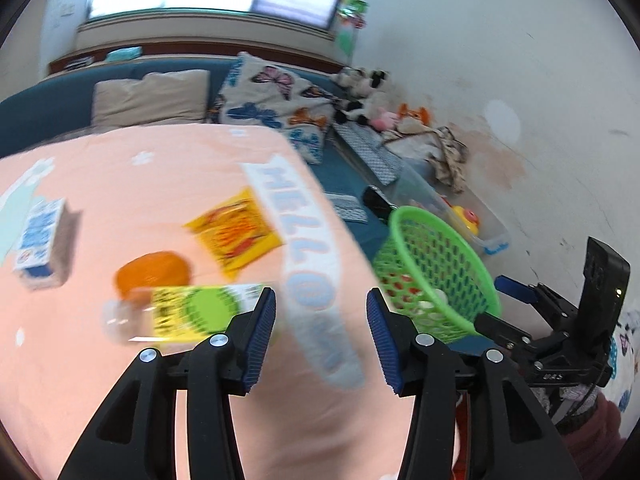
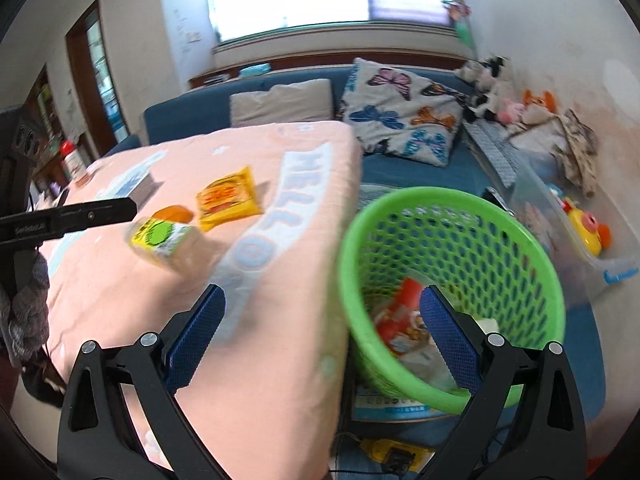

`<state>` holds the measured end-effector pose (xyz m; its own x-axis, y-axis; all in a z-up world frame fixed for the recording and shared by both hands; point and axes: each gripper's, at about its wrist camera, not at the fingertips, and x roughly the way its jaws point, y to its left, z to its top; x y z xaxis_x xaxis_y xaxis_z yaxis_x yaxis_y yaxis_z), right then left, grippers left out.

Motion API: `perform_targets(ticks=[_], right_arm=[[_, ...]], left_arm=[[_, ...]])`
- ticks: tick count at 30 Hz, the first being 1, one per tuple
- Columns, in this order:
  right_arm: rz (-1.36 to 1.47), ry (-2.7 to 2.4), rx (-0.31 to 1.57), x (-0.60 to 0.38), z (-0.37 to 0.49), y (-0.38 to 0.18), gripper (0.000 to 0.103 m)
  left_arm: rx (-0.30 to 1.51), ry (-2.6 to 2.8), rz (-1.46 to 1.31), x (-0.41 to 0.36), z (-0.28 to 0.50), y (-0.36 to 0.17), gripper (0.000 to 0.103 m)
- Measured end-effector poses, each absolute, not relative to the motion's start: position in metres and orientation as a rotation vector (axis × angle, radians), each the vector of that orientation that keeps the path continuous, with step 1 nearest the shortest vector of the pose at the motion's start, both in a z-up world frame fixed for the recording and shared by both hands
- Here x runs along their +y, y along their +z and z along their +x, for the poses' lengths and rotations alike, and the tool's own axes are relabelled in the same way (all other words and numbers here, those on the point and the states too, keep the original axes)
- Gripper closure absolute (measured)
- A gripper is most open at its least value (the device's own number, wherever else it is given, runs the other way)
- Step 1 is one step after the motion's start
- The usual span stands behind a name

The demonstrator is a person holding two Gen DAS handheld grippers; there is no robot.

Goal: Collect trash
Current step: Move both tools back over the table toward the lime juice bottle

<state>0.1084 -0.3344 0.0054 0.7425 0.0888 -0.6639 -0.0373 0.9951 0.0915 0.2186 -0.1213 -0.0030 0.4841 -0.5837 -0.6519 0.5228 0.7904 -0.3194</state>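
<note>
On the pink blanket lie a clear bottle with a yellow-green label, an orange round thing, a yellow snack packet and a blue-white carton. My left gripper hovers over the blanket, jaws partly open and empty, with the bottle just left of its left finger. The green mesh basket stands beside the blanket's edge and holds a red wrapper and white scraps. My right gripper is wide open above the basket's near rim and grips nothing.
Behind the blanket is a blue couch with a beige pillow and a butterfly pillow. Plush toys sit in the corner. A clear bin with a yellow duck toy stands by the right wall.
</note>
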Motion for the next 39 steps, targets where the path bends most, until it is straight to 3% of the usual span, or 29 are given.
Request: perform_targets(ticks=[19, 39], right_arm=[[-0.106, 0.325, 0.75, -0.235, 0.155, 0.012, 0.006], [-0.462, 0.672, 0.854, -0.128, 0.26, -0.045, 0.008]], left_arm=[[0.831, -0.48, -0.175, -0.013, 0.238, -0.015, 0.057], [0.865, -0.414, -0.168, 0.033, 0.278, -0.029, 0.057]])
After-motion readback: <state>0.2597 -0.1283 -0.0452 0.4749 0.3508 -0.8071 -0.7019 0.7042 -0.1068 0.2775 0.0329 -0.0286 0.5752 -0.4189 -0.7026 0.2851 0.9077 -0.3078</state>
